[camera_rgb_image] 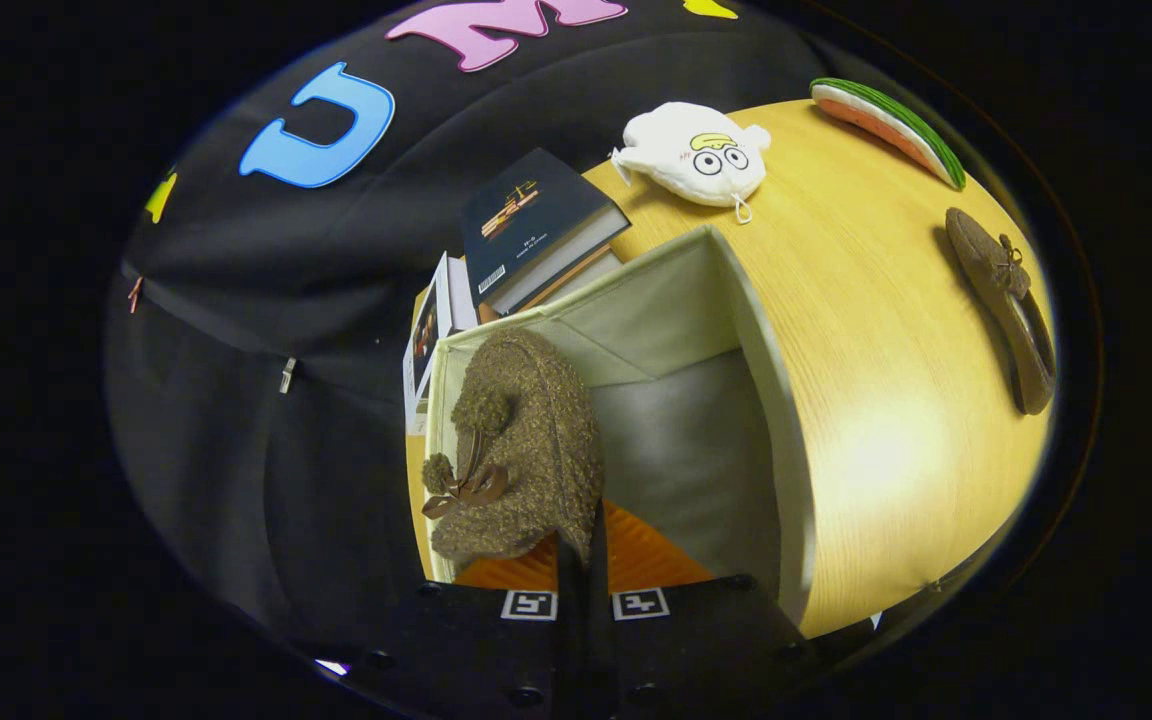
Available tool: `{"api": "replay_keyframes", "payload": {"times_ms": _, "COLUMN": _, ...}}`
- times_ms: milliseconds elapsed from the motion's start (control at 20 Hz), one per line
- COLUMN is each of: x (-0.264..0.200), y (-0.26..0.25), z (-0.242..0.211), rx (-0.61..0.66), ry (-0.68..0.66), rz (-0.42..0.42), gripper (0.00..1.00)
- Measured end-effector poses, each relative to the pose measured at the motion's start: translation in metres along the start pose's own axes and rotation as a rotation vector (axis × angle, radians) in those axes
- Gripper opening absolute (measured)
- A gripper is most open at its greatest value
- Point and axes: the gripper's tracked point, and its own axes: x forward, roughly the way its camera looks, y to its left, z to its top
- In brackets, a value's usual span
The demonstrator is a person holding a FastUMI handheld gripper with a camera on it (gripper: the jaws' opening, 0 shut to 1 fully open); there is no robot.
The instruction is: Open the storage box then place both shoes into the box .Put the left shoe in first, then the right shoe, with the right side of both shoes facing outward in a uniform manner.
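Observation:
A fuzzy brown shoe with pompoms and a ribbon bow hangs toe-away just ahead of my fingers, over the left side of the open beige storage box. My gripper is shut on the shoe's heel edge, with both fingers pinching it. The box's grey floor shows to the right of the shoe. A second brown shoe with a small bow lies on its side on the wooden table, far off to the right of the box.
Two stacked books and a further white one stand behind the box. A white plush pouch with cartoon eyes lies beyond the box. A watermelon-slice item sits at the table's far edge.

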Motion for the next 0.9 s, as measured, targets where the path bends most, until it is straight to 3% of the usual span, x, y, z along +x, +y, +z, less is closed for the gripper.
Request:
{"api": "replay_keyframes", "payload": {"times_ms": 100, "x": 0.009, "y": 0.005, "z": -0.007, "rx": 0.007, "ry": 0.042, "rz": -0.001, "gripper": 0.08}}
{"api": "replay_keyframes", "payload": {"times_ms": 300, "x": -0.002, "y": 0.042, "z": -0.013, "rx": 0.03, "ry": 0.084, "rz": 0.135, "gripper": 0.68}}
{"api": "replay_keyframes", "payload": {"times_ms": 400, "x": -0.006, "y": 0.05, "z": -0.018, "rx": -0.011, "ry": 0.084, "rz": 0.147, "gripper": 0.99}}
{"api": "replay_keyframes", "payload": {"times_ms": 650, "x": -0.046, "y": 0.051, "z": -0.008, "rx": -0.131, "ry": 0.025, "rz": 0.196, "gripper": 0.98}}
{"api": "replay_keyframes", "payload": {"times_ms": 900, "x": -0.094, "y": 0.001, "z": 0.028, "rx": -0.46, "ry": -0.178, "rz": 0.108, "gripper": 0.98}}
